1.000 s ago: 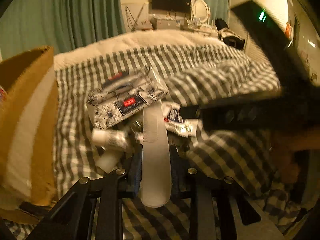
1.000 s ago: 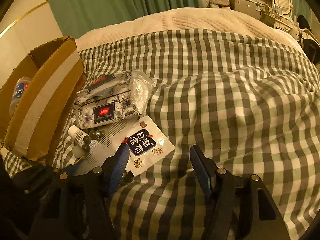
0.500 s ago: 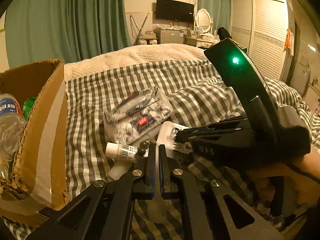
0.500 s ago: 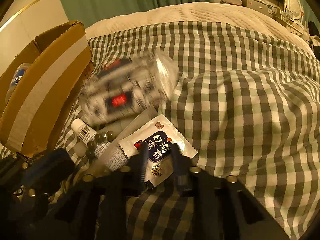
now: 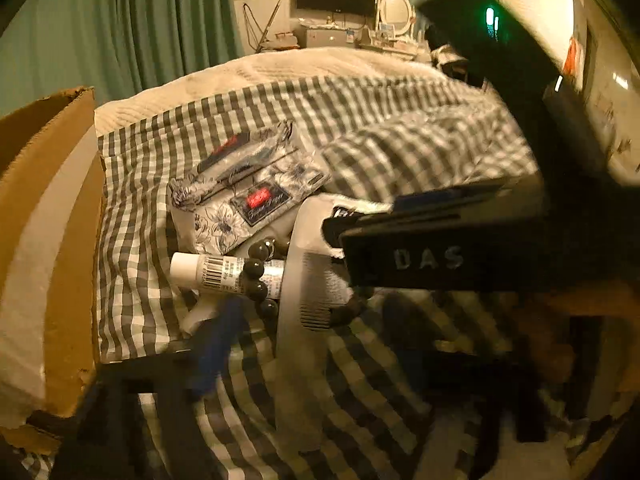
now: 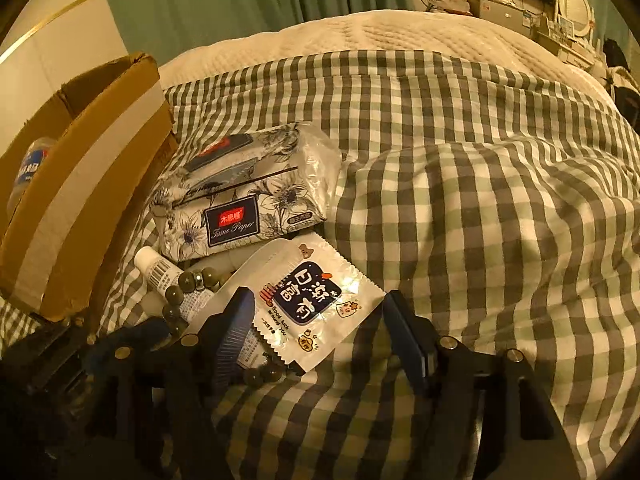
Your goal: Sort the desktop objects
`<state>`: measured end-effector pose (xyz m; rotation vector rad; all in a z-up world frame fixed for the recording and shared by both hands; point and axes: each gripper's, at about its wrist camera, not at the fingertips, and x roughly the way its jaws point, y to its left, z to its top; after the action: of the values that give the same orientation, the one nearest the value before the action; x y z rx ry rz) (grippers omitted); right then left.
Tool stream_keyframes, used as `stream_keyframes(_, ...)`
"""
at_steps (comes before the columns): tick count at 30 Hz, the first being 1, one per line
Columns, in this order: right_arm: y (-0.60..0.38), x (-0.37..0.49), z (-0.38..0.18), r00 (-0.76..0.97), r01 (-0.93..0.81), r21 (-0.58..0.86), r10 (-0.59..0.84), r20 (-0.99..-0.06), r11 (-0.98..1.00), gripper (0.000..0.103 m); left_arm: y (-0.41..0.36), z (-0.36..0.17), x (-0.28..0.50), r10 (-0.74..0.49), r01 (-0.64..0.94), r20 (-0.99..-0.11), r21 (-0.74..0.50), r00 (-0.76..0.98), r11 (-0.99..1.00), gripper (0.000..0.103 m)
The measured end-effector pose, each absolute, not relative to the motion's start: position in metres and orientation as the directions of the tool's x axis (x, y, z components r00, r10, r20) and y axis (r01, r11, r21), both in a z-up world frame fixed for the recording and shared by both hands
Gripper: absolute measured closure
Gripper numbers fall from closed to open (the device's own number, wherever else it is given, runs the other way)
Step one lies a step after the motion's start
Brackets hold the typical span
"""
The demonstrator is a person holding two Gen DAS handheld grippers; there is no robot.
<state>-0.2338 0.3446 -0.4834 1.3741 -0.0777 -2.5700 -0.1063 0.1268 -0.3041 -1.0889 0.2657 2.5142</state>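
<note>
The right gripper [image 6: 320,332] has just been opening, its jaws spread on either side of the white sachet [image 6: 308,300] without pressing it. The left gripper [image 5: 308,344] has likewise just been opening, its blurred jaws released around the pale comb [image 5: 304,308] lying on the checked bedspread [image 6: 460,200]. Beside them lie a tube [image 6: 160,276], dark beads [image 6: 188,282] and a tissue pack [image 6: 240,196]. The cardboard box [image 6: 80,184] at left holds a plastic bottle [image 6: 30,168].
</note>
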Motion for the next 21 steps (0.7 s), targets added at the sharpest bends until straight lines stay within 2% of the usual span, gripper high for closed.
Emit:
stream_keyframes(2, 0.345, -0.234, -0.485, -0.531, 0.171, 0.143, -0.213, -0.820, -0.975, 0.036, 0.125, -0.315, -0.114, 0.257, -0.401, -0.752, 0.011, -0.607, -0.916, 0.028)
stream_keyframes(3, 0.344, -0.233, -0.486, -0.530, 0.172, 0.137, -0.208, -0.822, -0.976, 0.036, 0.123, -0.317, -0.117, 0.267, -0.396, -0.754, -0.010, -0.600, -0.918, 0.035)
stream_keyframes(4, 0.343, -0.233, -0.487, -0.529, 0.173, 0.128, -0.202, -0.824, -0.977, 0.036, 0.121, -0.317, -0.121, 0.281, -0.395, -0.758, -0.033, -0.589, -0.918, 0.062)
stream_keyframes(5, 0.342, -0.234, -0.488, -0.529, 0.174, 0.127, -0.201, -0.825, -0.977, 0.035, 0.119, -0.318, -0.124, 0.306, -0.399, -0.765, -0.070, -0.567, -0.914, 0.072)
stream_keyframes(6, 0.341, -0.235, -0.489, -0.527, 0.174, 0.129, -0.203, -0.825, -0.976, 0.033, 0.119, -0.316, -0.122, 0.300, -0.392, -0.759, -0.064, -0.577, -0.918, 0.078)
stream_keyframes(7, 0.341, -0.236, -0.490, -0.523, 0.176, 0.137, -0.210, -0.826, -0.975, 0.030, 0.119, -0.314, -0.120, 0.280, -0.384, -0.756, -0.041, -0.592, -0.922, 0.090)
stream_keyframes(10, 0.329, -0.242, -0.496, -0.499, 0.212, 0.127, -0.219, -0.838, -0.969, 0.016, 0.119, -0.308, -0.115, 0.276, -0.385, -0.741, -0.025, -0.612, -0.922, 0.090)
stream_keyframes(13, 0.326, -0.241, -0.495, -0.513, 0.207, 0.113, -0.206, -0.834, -0.972, 0.018, 0.119, -0.302, -0.111, 0.267, -0.378, -0.727, -0.011, -0.633, -0.926, 0.091)
stream_keyframes(14, 0.329, -0.241, -0.494, -0.518, 0.196, 0.121, -0.208, -0.830, -0.973, 0.022, 0.118, -0.300, -0.110, 0.267, -0.374, -0.724, -0.012, -0.636, -0.927, 0.091)
stream_keyframes(15, 0.332, -0.241, -0.493, -0.525, 0.176, 0.133, -0.207, -0.826, -0.975, 0.037, 0.117, -0.298, -0.110, 0.268, -0.370, -0.720, -0.017, -0.640, -0.929, 0.091)
stream_keyframes(16, 0.339, -0.241, -0.490, -0.530, 0.152, 0.162, -0.219, -0.819, -0.975, 0.058, 0.116, -0.297, -0.110, 0.269, -0.367, -0.718, -0.020, -0.642, -0.930, 0.092)
stream_keyframes(18, 0.346, -0.241, -0.489, -0.520, 0.131, 0.193, -0.234, -0.821, -0.972, 0.084, 0.113, -0.292, -0.110, 0.274, -0.362, -0.709, -0.029, -0.649, -0.932, 0.092)
stream_keyframes(19, 0.349, -0.240, -0.489, -0.516, 0.126, 0.205, -0.241, -0.822, -0.971, 0.090, 0.112, -0.290, -0.110, 0.276, -0.359, -0.705, -0.032, -0.653, -0.933, 0.092)
stream_keyframes(21, 0.347, -0.237, -0.487, -0.510, 0.140, 0.200, -0.243, -0.825, -0.970, 0.096, 0.109, -0.284, -0.108, 0.282, -0.355, -0.692, -0.040, -0.664, -0.934, 0.092)
